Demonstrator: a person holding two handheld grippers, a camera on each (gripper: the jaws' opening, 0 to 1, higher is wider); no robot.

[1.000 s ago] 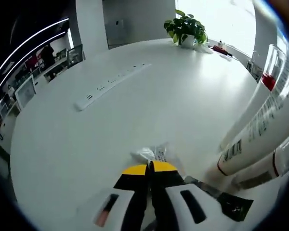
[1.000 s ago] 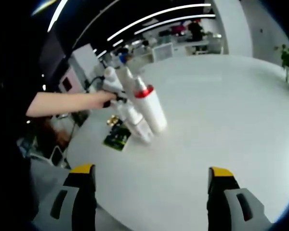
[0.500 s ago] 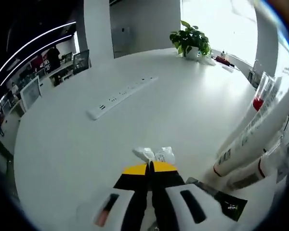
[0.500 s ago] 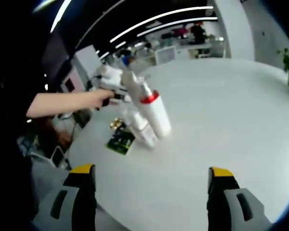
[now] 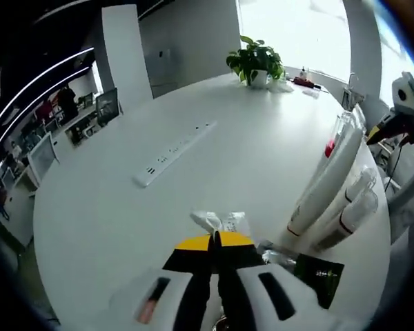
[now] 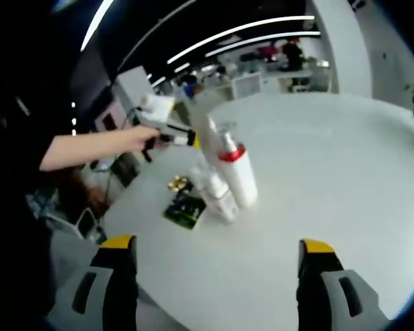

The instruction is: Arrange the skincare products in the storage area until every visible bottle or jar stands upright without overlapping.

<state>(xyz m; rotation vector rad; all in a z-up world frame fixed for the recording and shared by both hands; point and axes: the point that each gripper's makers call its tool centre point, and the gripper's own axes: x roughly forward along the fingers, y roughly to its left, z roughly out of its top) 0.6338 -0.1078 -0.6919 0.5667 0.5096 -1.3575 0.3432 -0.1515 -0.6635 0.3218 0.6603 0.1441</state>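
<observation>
My left gripper [image 5: 214,241] is shut on a small crinkled white sachet [image 5: 221,222], low over the white round table [image 5: 124,207]. To its right a tall white tube with a red mark [image 5: 324,183] leans over two smaller white bottles [image 5: 352,214]. A dark green packet [image 5: 319,277] lies beside them. In the right gripper view my right gripper [image 6: 217,245] is open and holds nothing. Beyond it the white bottle with a red band [image 6: 240,176] stands among smaller bottles [image 6: 219,195], with the green packet [image 6: 186,209] at their left. A person's hand holds the left gripper [image 6: 192,141] beside the tall tube.
A white power strip [image 5: 176,145] lies across the table's middle. A potted plant [image 5: 255,62] and small items sit at the far edge. A small gold item [image 6: 176,184] lies by the green packet. The person's bare forearm [image 6: 90,148] reaches in from the left. Office desks lie beyond.
The left gripper has drawn back from the bottles, which now look smaller and farther right in its view. In the right gripper view the bottle cluster leans less than before. The right gripper stays open.
</observation>
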